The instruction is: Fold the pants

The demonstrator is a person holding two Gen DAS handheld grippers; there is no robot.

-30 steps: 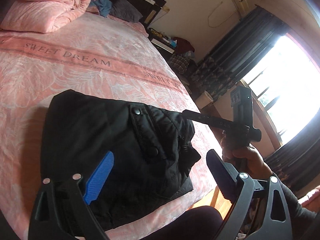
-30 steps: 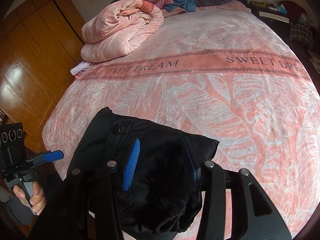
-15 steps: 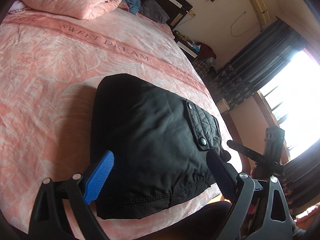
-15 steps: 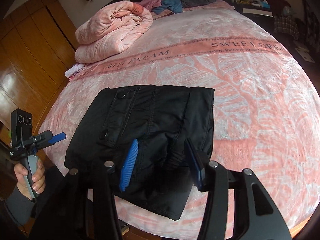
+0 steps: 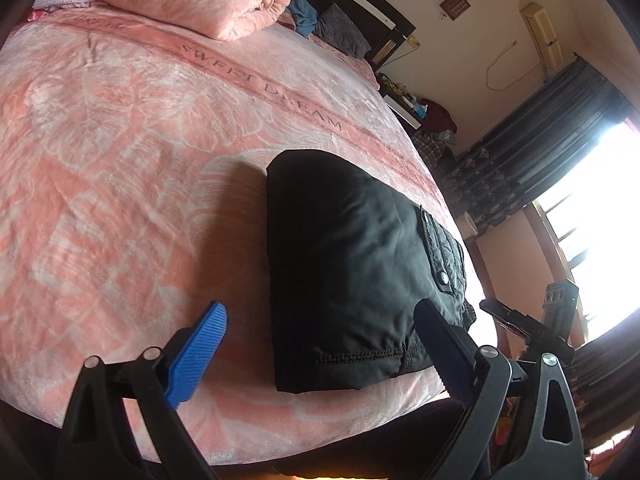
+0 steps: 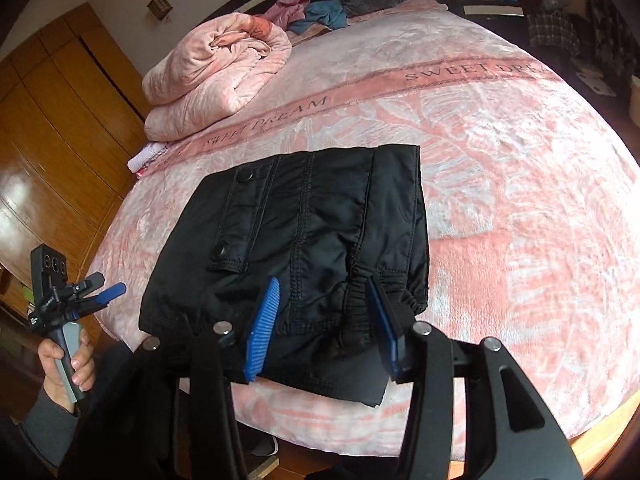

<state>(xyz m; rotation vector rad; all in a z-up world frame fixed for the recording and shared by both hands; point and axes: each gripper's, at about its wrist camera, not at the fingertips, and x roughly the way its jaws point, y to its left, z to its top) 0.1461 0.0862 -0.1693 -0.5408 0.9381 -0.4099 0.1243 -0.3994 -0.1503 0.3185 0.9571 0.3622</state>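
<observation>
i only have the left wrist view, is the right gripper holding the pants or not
Observer: Not holding. The right gripper is open, its fingers over the near edge of the pants without pinching the cloth.
Operator: ok and my left one, from outside
Observer: The left gripper is off the bed at its near left corner, held in the hand and carrying nothing.
Operator: anything left of the bed i cant see
Observer: A wooden wardrobe stands along that side, past the rolled quilt.
</observation>
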